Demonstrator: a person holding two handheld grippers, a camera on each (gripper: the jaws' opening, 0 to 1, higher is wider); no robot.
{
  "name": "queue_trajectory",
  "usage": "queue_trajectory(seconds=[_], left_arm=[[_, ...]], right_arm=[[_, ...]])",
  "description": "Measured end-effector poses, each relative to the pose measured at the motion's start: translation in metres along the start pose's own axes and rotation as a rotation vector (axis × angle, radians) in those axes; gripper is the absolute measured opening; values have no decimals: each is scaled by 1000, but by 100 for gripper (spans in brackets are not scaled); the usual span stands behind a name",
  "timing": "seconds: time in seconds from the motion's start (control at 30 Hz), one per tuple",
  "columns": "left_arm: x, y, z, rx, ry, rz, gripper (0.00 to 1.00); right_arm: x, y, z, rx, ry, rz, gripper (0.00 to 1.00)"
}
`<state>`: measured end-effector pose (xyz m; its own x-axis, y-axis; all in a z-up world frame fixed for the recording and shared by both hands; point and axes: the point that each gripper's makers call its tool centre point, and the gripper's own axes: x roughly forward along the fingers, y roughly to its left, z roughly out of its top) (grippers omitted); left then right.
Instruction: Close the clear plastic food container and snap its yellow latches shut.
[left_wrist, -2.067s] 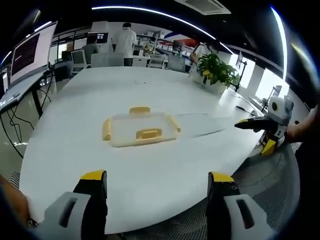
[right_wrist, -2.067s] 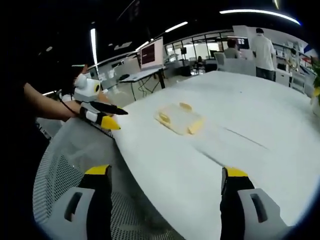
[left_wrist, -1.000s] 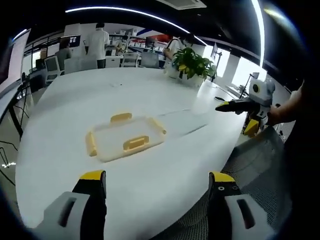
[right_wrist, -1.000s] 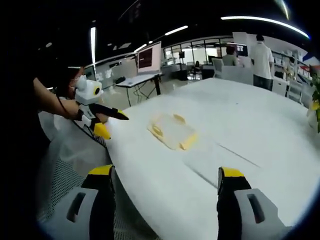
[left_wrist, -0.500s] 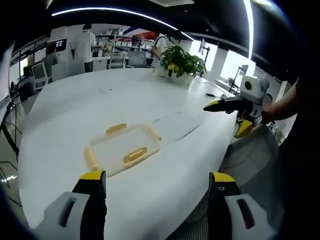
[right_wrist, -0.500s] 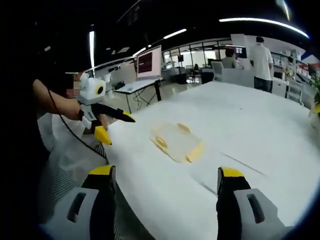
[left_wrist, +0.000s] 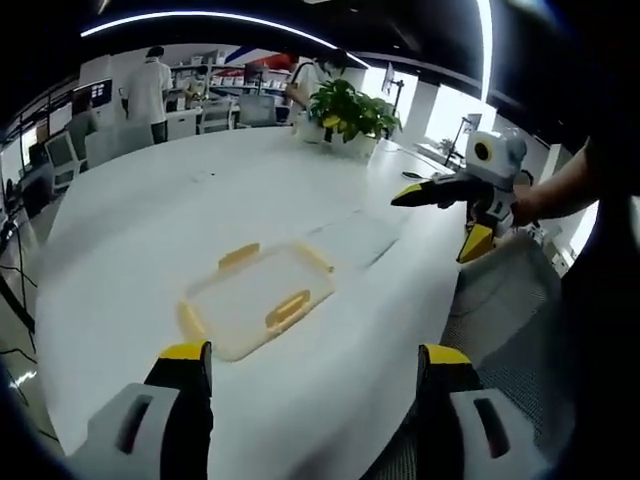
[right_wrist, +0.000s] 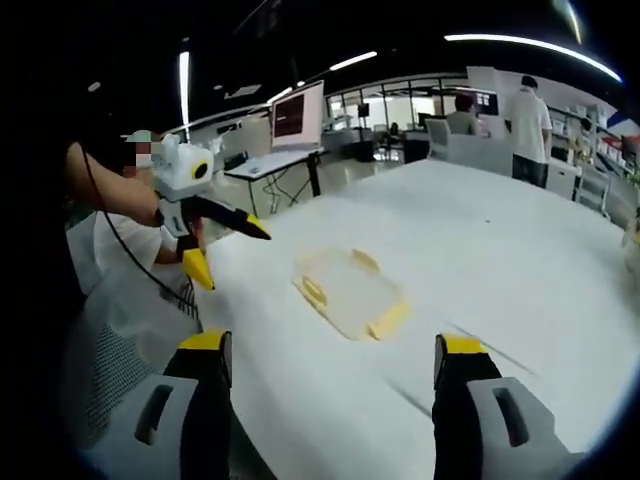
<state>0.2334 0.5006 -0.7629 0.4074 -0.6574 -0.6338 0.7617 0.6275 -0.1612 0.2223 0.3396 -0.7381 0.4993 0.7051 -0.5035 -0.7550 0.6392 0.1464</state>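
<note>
Both fingers of the left gripper (left_wrist: 305, 385) are standing spread wide with nothing between them, yellow tips up; ahead of them, between the two tips and a little nearer the left one, the clear plastic food container (left_wrist: 258, 298) is lying flat on the white table (left_wrist: 150, 215), its yellow latches (left_wrist: 287, 309) showing at the edges; whether the latches are snapped down is too small to tell; off beyond the right finger, well apart from the container, the right gripper (left_wrist: 440, 190) is hanging in the air past the table's edge, held by a hand; a potted plant (left_wrist: 350, 110) is standing far beyond the fingertips at the table's far side.

Fingers of the right gripper (right_wrist: 330, 375) are likewise spread apart and gripping nothing; the container (right_wrist: 348, 292) is sitting on the table (right_wrist: 480, 230) ahead, between the two tips; beyond the left finger, the left gripper (right_wrist: 215, 230) is pointing toward the table, near its edge and apart from the container.
</note>
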Motion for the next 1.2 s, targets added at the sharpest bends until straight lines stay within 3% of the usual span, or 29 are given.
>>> queue_trajectory(seconds=[0.47, 1.2], left_arm=[[6, 21, -2, 45, 49, -37, 79], [17, 49, -5, 161, 137, -93, 76]], right_arm=[[20, -6, 5, -1, 19, -16, 80], [55, -28, 8, -114, 117, -8, 76]])
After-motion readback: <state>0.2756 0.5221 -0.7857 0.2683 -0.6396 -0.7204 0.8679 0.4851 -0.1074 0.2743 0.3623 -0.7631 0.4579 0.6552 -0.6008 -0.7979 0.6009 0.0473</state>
